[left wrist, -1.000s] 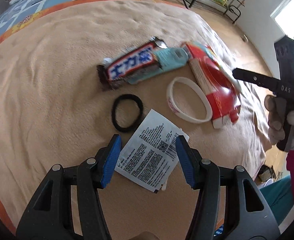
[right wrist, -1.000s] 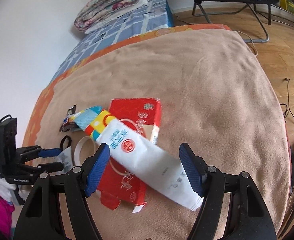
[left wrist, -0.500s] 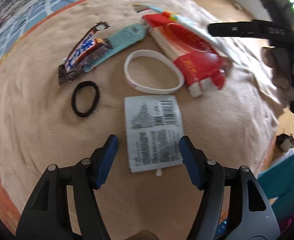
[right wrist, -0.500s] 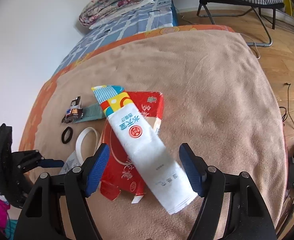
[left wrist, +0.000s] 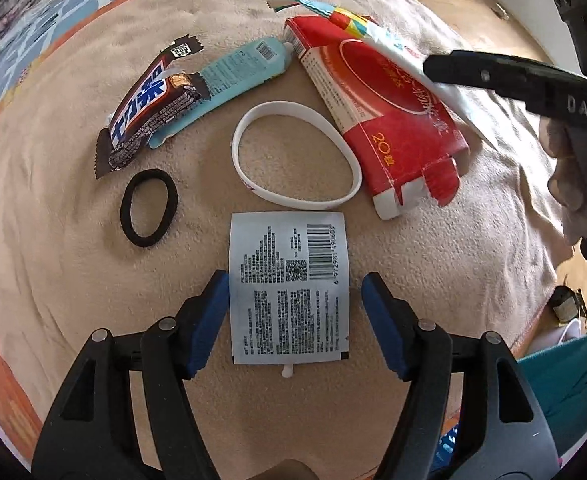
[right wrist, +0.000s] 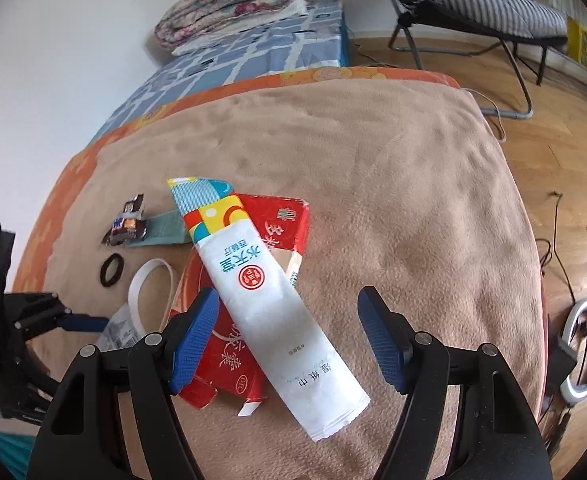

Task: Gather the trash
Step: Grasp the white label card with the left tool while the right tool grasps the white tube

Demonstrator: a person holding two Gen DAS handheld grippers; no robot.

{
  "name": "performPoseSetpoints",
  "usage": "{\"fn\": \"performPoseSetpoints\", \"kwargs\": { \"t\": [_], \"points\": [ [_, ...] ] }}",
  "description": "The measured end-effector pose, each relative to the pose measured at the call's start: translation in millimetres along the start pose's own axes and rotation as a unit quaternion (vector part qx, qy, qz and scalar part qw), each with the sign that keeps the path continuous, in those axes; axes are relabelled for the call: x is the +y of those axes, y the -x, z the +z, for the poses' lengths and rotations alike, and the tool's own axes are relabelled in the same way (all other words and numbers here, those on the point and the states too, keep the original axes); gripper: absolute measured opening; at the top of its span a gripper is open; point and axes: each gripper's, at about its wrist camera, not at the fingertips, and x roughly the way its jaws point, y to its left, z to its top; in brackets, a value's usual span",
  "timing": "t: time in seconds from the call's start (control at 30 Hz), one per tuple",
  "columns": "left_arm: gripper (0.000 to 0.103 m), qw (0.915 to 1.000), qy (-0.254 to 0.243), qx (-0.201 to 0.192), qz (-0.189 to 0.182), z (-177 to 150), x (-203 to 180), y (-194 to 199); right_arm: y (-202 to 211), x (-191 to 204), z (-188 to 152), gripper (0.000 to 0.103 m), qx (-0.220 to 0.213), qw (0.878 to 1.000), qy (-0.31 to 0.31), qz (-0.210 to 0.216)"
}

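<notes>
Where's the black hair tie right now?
In the left wrist view the black hair tie lies flat on the tan blanket, left of the white wristband, just below the chocolate bar wrapper, and beyond the open left gripper.

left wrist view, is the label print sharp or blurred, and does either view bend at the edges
Left wrist view: the white label is sharp, barcode readable, while the blanket bows outward. Right wrist view: same fisheye curve, dark corners, floor lit brightly.

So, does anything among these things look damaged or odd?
Yes. The flattened red cardboard box has torn end flaps, and the brown chocolate bar wrapper is ripped open. The long white plastic wrapper lies askew across the box.
</notes>
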Motion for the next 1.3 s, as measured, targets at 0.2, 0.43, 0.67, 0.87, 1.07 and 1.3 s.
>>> {"fn": "performPoseSetpoints", "kwargs": {
  "t": [0.2, 0.43, 0.67, 0.87, 1.07, 1.3],
  "points": [
    [0.070, 1.0000, 0.001, -0.009, 0.001, 4, -9, -4, -11, 4, -2, 0.072, 0.018, 1.000, 0.022, 0.003],
    [0.066, 0.9994, 0.022, -0.019, -0.020, -5, 8, 2, -16, 12, -5, 0.072, 0.025, 0.999, 0.038, -0.015],
    [0.062, 0.9990, 0.027, -0.025, -0.026, -9, 17, 5, -16, 9, -7, 0.065, 0.023, 0.999, 0.030, -0.008],
    [0.061, 0.9981, 0.040, -0.030, -0.036, -17, 20, 9, -13, 16, -7, 0.035, 0.019, 0.999, 0.034, 0.009],
    [0.061, 0.9971, 0.049, -0.040, -0.043, -21, 28, 19, -10, 18, -7, 0.028, 0.012, 0.999, 0.034, 0.012],
    [0.061, 0.9953, 0.063, -0.054, -0.051, -23, 41, 39, 5, 15, -3, 0.026, -0.013, 1.000, 0.019, 0.018]
  ]
}}
